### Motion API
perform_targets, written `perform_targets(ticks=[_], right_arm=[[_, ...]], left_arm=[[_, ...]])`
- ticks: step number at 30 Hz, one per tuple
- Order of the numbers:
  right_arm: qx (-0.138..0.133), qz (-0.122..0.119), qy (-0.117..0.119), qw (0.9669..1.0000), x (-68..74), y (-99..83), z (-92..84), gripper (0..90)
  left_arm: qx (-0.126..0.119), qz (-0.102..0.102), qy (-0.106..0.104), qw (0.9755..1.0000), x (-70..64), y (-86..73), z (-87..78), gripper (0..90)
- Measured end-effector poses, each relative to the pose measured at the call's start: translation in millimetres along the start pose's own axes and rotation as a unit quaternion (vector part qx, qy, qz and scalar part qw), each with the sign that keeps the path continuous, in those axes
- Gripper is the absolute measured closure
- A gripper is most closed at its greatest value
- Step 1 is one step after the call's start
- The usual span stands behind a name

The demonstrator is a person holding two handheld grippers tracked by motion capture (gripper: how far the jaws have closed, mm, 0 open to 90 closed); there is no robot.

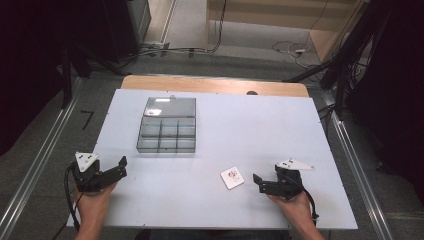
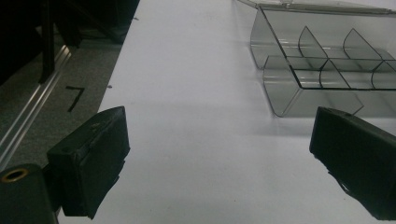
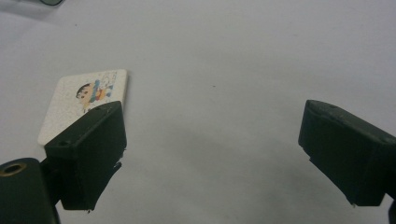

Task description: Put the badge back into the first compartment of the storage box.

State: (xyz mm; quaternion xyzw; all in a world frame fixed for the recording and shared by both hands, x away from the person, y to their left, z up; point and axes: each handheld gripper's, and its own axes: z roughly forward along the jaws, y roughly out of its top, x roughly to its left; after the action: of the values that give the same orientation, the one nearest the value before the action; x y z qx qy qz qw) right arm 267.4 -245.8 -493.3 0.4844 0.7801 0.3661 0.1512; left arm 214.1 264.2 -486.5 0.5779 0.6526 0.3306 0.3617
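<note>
Card (image 1: 232, 177), small, white and square with a cartoon figure printed on it, lies flat on the white desk (image 1: 250, 130), turned so that its corners point along and across the desk, diamond-wise. The right tongs (image 1: 258, 183) sit just to its right, well nearer than the left tongs (image 1: 121, 166), which rest far off at the desk's left edge. In the right gripper view the card (image 3: 84, 109) lies ahead and to the left, its near corner hidden behind the left jaw, so it is off the line between the jaws, not between them. Both pairs of tongs stand wide apart and hold nothing. The clear divided box (image 1: 167, 131) stands with its lid back, ahead and to the right of the left tongs, its compartments showing bare. By my judgement, the right tongs need to shift left toward the card before closing on an edge
</note>
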Motion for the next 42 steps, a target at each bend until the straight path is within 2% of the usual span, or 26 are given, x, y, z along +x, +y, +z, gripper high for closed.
perform_targets(ticks=[5, 12, 13, 17, 26, 36, 38, 42], right_arm=[[0.005, 0.005, 0.017, 0.9998, 6.7, 1.1, 4.3, 6.6], [0.008, -0.004, 0.018, 0.9998, 19.8, 2.1, 10.0, 6.6], [0.01, -0.013, 0.018, 0.9997, 23.6, 1.8, 12.7, 6.6], [0.012, -0.02, 0.018, 0.9996, 27.8, 1.3, 15.2, 6.6], [0.013, -0.025, 0.022, 0.9994, 30.5, 1.2, 16.0, 6.6], [0.018, -0.017, 0.016, 0.9996, 24.9, 2.2, 14.3, 6.6], [0.016, -0.012, 0.018, 0.9996, 26.3, 3.5, 12.6, 6.6], [0.016, -0.02, 0.021, 0.9994, 33.3, 4.5, 14.7, 6.6]], left_arm=[[0.002, 0.001, 0.0, 1.0, 0.2, -0.2, 0.3, 5.3], [0.002, 0.0, 0.0, 1.0, 0.6, -0.3, 0.4, 5.3], [0.004, 0.001, 0.001, 1.0, 0.7, -0.3, 0.3, 5.3], [0.004, 0.002, 0.001, 1.0, 0.6, -0.4, 0.4, 5.3], [0.006, 0.003, 0.002, 1.0, 0.2, -1.1, 0.8, 5.3], [0.006, 0.002, 0.003, 1.0, 1.7, -0.3, 2.5, 5.3], [0.005, 0.001, 0.003, 1.0, 2.1, -0.4, 3.7, 5.3], [0.007, 0.002, 0.002, 1.0, 1.3, 0.0, 5.0, 5.3]])
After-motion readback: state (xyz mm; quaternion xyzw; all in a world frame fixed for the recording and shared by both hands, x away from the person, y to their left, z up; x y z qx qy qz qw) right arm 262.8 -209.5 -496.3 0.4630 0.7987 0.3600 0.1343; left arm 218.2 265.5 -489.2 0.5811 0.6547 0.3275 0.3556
